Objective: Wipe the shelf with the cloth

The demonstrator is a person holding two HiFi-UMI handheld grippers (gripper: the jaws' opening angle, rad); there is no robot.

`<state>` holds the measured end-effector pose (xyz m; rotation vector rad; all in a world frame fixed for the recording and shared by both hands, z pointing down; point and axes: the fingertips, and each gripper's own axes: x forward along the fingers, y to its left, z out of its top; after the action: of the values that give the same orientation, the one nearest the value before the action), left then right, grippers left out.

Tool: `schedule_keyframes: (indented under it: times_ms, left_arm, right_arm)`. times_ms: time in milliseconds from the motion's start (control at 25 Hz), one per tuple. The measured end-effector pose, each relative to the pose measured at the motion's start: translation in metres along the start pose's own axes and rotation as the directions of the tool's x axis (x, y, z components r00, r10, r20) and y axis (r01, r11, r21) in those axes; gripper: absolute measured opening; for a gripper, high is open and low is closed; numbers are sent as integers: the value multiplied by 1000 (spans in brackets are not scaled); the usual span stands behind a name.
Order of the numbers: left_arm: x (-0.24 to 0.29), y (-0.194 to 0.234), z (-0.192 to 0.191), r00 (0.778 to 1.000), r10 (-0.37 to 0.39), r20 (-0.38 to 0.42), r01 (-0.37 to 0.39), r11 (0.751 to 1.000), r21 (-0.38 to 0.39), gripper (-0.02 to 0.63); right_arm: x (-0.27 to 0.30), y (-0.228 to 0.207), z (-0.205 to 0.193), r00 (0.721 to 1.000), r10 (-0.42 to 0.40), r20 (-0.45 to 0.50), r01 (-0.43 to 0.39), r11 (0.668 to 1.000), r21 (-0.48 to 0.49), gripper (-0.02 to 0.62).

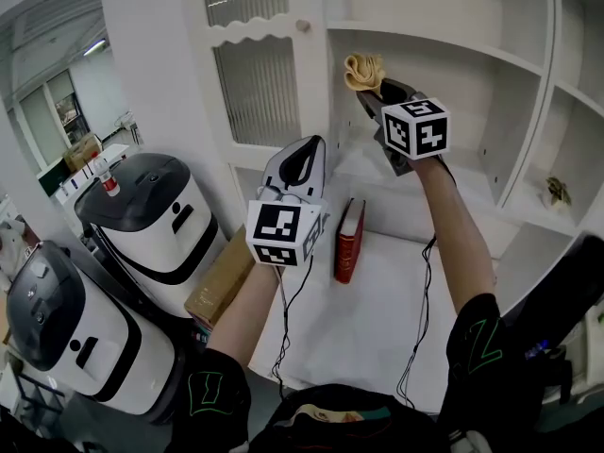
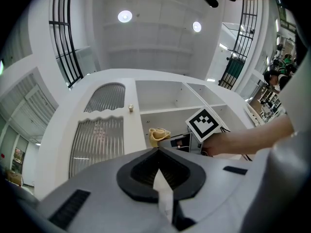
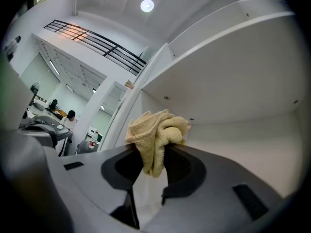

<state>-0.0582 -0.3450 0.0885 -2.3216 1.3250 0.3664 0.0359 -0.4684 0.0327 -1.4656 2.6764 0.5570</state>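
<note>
The right gripper (image 1: 370, 91) was clamped on a yellow cloth (image 1: 363, 70) beneath the shelf (image 1: 453, 50) at 12 o'clock; the left gripper (image 1: 304, 155), pressed together empty, was held at its 8 o'clock.

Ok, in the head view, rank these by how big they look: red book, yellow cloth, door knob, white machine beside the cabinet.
Largest to smallest:
white machine
red book
yellow cloth
door knob
The cloth is bunched in the right gripper, so its spread size is unclear.

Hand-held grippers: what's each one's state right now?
Left hand-held gripper: shut, nothing in it.
Right hand-held gripper: shut on the crumpled yellow towelling cloth.
</note>
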Motion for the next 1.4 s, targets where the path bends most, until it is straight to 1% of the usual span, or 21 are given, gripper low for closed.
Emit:
schedule_keyframes:
  times_ms: [200, 520, 600, 760, 840, 880, 960, 1000, 1040, 1200, 1400]
  left_arm:
    - [5, 4, -7, 1000, 6, 4, -6, 1000, -2, 0]
    - [12, 4, -11, 1000, 10, 13, -10, 1000, -16, 0]
    - [11, 3, -11, 1000, 12, 17, -11, 1000, -17, 0]
    - [5, 5, -16, 1000, 15, 6, -15, 1000, -22, 0]
    - [1, 8, -18, 1000, 24, -3, -24, 999, -21, 0]
    - [-2, 8, -17, 999, 32, -4, -32, 999, 1, 0]
    - [-6, 2, -13, 999, 37, -3, -36, 997, 72, 0]
    - [-8, -2, -10, 1000, 30, -1, -30, 995, 95, 0]
    - [-10, -5, -7, 1000, 22, 3, -22, 995, 101, 0]
    - [-12, -5, -3, 1000, 11, 3, -11, 998, 56, 0]
    - [-15, -6, -9, 1000, 6, -21, -6, 999, 42, 0]
  right_arm:
    - [15, -13, -10, 999, -23, -38, 24, 999, 34, 117]
    - [41, -10, -25, 995, -11, -101, 15, 999, 40, 117]
    - [45, -6, -28, 993, -5, -121, 7, 1000, 12, 117]
    - [45, 6, -28, 988, -3, -155, -11, 996, -92, 117]
    - [42, 11, -26, 987, 4, -163, -23, 993, -115, 116]
    - [41, 14, -24, 986, 11, -165, -31, 992, -122, 115]
    - [39, 21, -19, 987, 23, -161, -44, 990, -131, 115]
    - [36, 24, -17, 987, 26, -158, -48, 990, -136, 115]
    - [34, 27, -16, 987, 28, -156, -51, 988, -144, 117]
    - [23, 39, -12, 987, 57, -151, -82, 983, -164, 117]
    - [11, 54, -6, 988, 83, -132, -105, 980, -166, 115]
